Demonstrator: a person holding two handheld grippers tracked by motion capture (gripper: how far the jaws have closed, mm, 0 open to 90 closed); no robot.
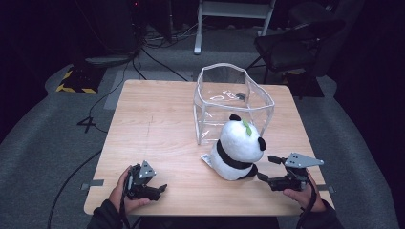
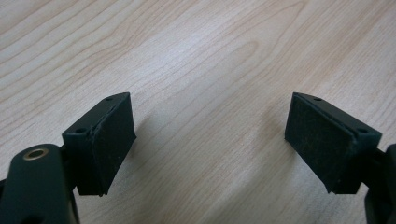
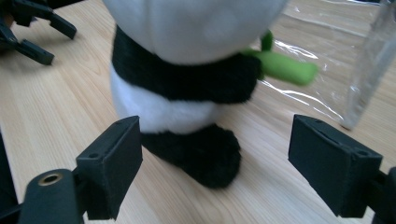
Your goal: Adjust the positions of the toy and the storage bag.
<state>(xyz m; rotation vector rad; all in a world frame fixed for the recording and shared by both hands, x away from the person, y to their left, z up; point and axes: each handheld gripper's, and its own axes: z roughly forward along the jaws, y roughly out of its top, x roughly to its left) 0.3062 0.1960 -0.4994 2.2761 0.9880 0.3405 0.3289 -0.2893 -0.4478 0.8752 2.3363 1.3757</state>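
Dark room, pale wooden tabletop (image 1: 157, 124) under me. Near left, my left gripper (image 2: 210, 135) has its fingers spread over bare wood. Near right, my right gripper (image 3: 215, 163) has its fingers spread, nothing pinched, plush panda (image 1: 237, 149) just beyond. Farther back stands a clear plastic container (image 1: 232, 102), touching the panda.

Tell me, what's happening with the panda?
A person sits at a wooden table with a gripper in each hand. The right gripper is right beside a toy panda, open, with nothing in it. The panda sits upright in front of a clear plastic box. The left gripper rests near the table's front edge, also open, holding nothing.
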